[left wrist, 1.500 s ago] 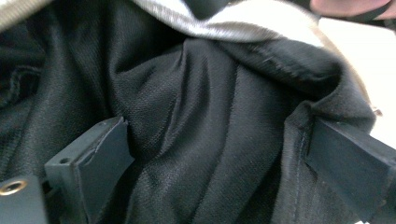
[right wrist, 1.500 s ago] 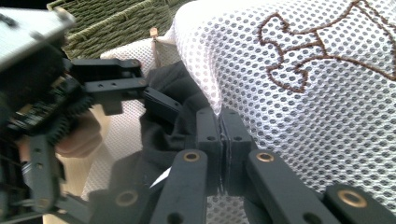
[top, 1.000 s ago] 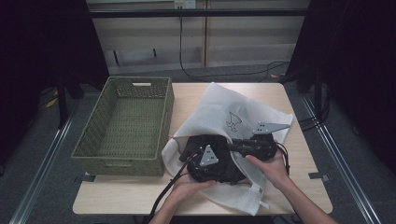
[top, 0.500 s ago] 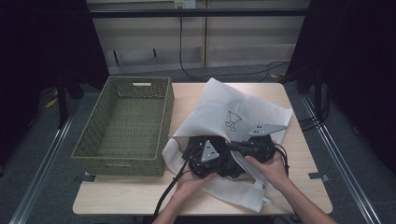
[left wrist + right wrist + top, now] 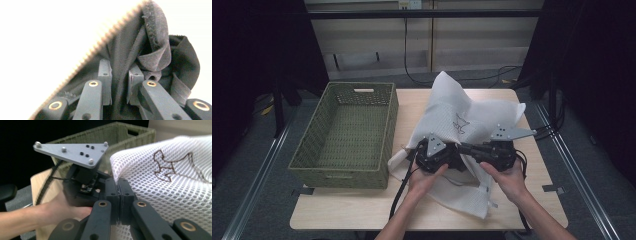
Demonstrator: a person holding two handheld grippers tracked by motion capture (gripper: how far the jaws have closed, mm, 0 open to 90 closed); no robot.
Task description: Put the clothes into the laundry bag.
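Observation:
A white mesh cloth (image 5: 464,112) with a small embroidered figure (image 5: 172,166) lies bunched on the wooden table (image 5: 362,210). A person's hands hold both grippers close together at its near middle. In the left gripper view my left gripper (image 5: 120,75) has just been closing and pinches a fold of fabric that looks dark in shadow; a zigzag-cut edge runs up to the left. My right gripper (image 5: 118,187) is shut on the edge of the white mesh. From above, the left gripper (image 5: 439,152) and right gripper (image 5: 464,148) lift the cloth off the table.
A green woven basket (image 5: 389,125) stands on the table's left half, with nothing visible inside. In the right gripper view it sits behind the left gripper's grey plate (image 5: 72,150). Cables trail from both grippers toward the table's near edge. Bare tabletop shows in front of the basket.
Both hands have risen a little with the cloth. The cloth's middle is drawn up into a taller peak, and its near part is pulled off the table.

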